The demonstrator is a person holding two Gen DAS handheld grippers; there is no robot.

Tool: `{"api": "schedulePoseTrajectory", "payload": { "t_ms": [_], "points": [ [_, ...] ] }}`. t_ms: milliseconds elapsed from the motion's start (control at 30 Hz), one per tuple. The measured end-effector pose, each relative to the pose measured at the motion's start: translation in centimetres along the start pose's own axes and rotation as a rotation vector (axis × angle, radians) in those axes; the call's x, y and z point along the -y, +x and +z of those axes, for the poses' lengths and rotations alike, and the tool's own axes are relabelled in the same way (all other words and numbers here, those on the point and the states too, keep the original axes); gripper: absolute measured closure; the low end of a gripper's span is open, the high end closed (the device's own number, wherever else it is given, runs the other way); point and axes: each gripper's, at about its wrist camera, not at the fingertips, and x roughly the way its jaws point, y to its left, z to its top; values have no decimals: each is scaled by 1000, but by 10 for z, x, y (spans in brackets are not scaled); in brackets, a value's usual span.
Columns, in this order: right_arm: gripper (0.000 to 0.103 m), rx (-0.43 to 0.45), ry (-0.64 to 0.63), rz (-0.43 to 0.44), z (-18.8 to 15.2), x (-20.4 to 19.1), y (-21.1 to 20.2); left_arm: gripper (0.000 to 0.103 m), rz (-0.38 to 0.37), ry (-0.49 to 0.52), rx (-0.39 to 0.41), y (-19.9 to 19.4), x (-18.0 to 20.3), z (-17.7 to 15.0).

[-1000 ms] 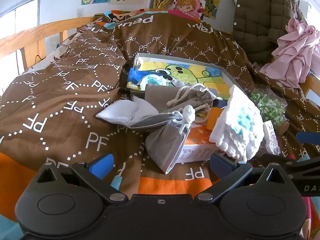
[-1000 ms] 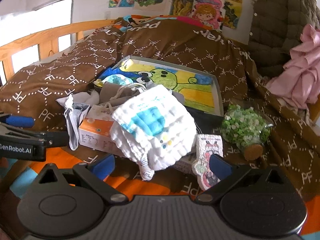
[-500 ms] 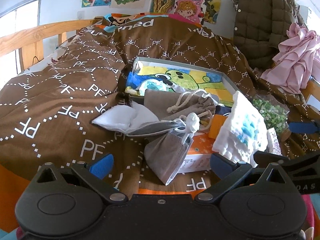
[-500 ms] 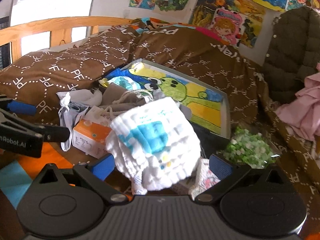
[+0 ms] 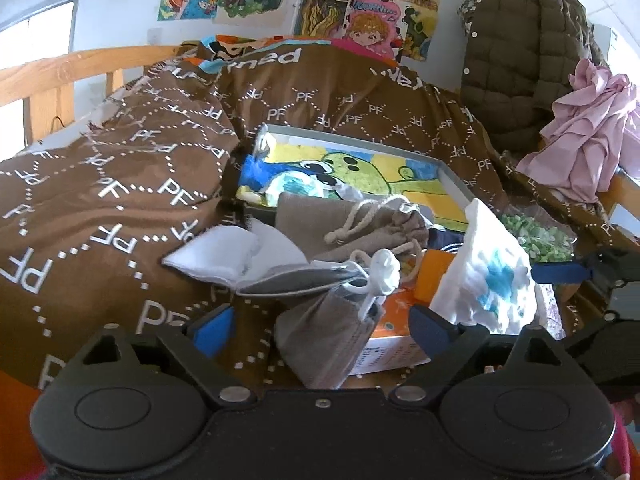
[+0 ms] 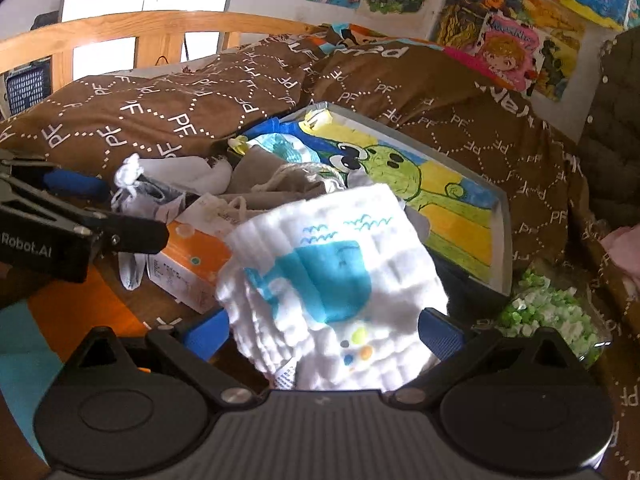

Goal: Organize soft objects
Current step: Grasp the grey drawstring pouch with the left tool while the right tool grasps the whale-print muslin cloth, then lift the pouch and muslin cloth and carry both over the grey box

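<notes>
Both grippers open: right gripper [image 6: 324, 330] straddles the white cloth [image 6: 334, 292], ready to pinch; left gripper [image 5: 320, 326] faces a grey pouch [image 5: 326, 340].

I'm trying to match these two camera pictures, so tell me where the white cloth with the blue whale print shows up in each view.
Left wrist: the whale cloth is right of centre, beyond the left gripper's right finger.
Right wrist: it fills the lower centre, between the open fingers of the right gripper.
Shared landmark: the orange box under the cloth, lower centre in the left view, left of the cloth in the right view.
</notes>
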Motion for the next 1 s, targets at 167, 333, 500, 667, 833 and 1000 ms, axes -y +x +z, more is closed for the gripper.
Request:
{"api": "schedulePoseTrajectory", "payload": {
  "t_ms": [167,333,500,667,833,1000],
  "points": [
    [9,-10,51,2,0,8,3,27,-14,-3,-1,4,1,0],
    [17,-25,113,22,0,16,5,44,-22,-36,1,3,-3,1],
    [30,-25,146,38,0,19,3,64,-20,-52,-2,3,-5,1],
    [46,-27,186,53,2,24,0,82,-22,-41,2,1,-1,2],
    [69,-30,230,72,2,29,-7,89,-10,-5,15,-3,6,1],
    [84,-17,305,97,-1,40,-18,91,-11,6,60,-13,11,3]
  ]
}}
